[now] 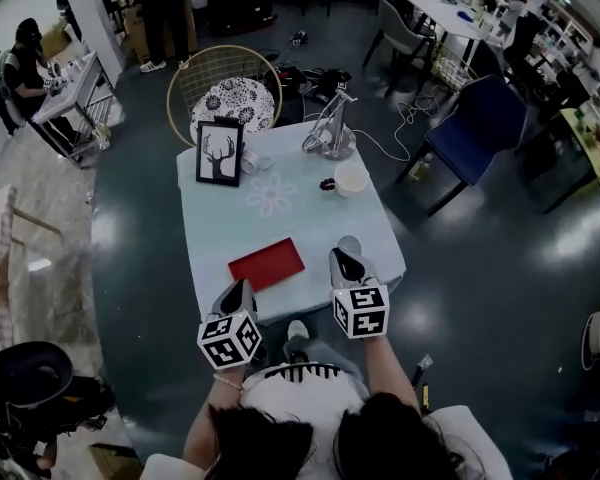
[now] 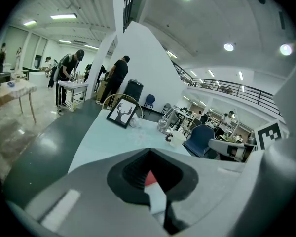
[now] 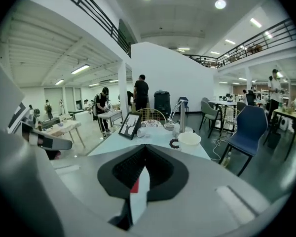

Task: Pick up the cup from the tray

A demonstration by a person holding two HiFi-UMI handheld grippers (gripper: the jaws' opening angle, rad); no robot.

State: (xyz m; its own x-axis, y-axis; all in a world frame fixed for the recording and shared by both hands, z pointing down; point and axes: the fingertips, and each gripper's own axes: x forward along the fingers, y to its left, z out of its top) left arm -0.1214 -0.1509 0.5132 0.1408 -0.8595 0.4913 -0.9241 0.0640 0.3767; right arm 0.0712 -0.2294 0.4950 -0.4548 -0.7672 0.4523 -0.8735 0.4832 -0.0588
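Right tool (image 1: 346,258); beyond, squat white cup (image 1: 351,178)

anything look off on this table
The cup isn't on the red tray. It stands on the table near the far right edge, while the tray lies bare and askew to the table's edges near the front. Nothing looks spilled.

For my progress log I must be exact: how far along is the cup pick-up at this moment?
Done: nothing that shows. The white cup stands on the tablecloth beyond the red tray, which looks bare, and nothing touches it. In hand: nothing; the left gripper and right gripper are at the cloth's near edge, jaws together and empty. Remaining: reaching the cup, opening, gripping, lifting.
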